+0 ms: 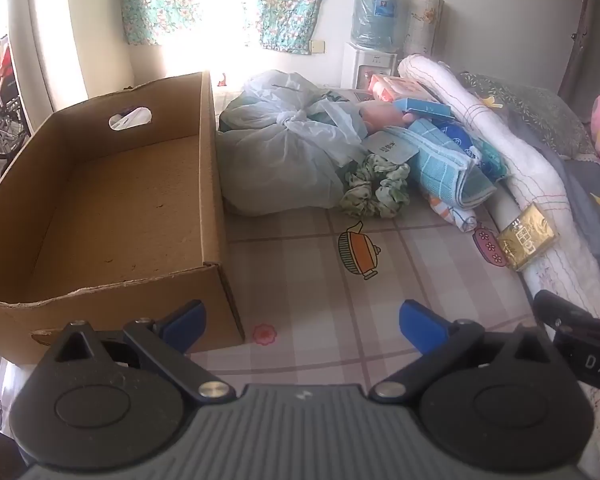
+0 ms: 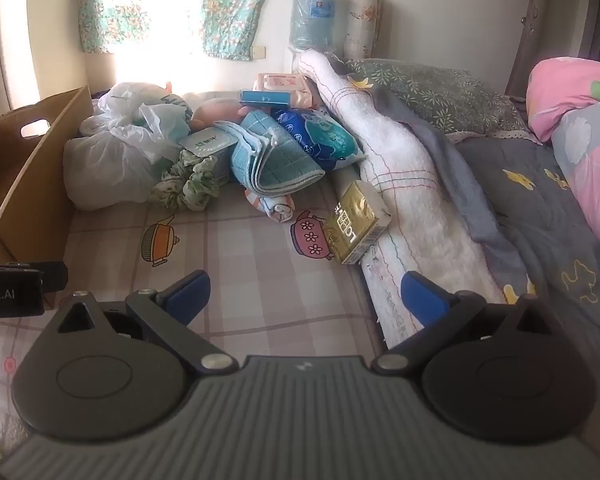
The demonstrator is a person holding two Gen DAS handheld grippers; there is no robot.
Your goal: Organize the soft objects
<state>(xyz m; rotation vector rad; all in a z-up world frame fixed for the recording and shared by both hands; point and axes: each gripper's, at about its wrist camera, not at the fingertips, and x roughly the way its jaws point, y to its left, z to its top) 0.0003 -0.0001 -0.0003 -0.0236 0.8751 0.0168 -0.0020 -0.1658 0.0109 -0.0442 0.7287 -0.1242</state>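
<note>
**Both grippers wide, box still empty**

My left gripper point(image 1: 302, 322) and right gripper point(image 2: 305, 294) hang wide and hold nothing above the bed point(image 1: 300, 264). I'd take the green scrunchie point(image 1: 374, 190) first — nearest, loose — pinching its bulk, then lift it into the cardboard box point(image 1: 112, 208) beside the knotted plastic bag point(image 1: 284, 152). The folded teal cloth point(image 2: 268, 156) lies behind. The gold carton point(image 2: 356, 222) shows lettering I can't read.

Bed sheet point(image 1: 300, 292), cardboard box point(image 1: 100, 208), tied bag point(image 1: 276, 152), scrunchie point(image 1: 374, 192)
</note>
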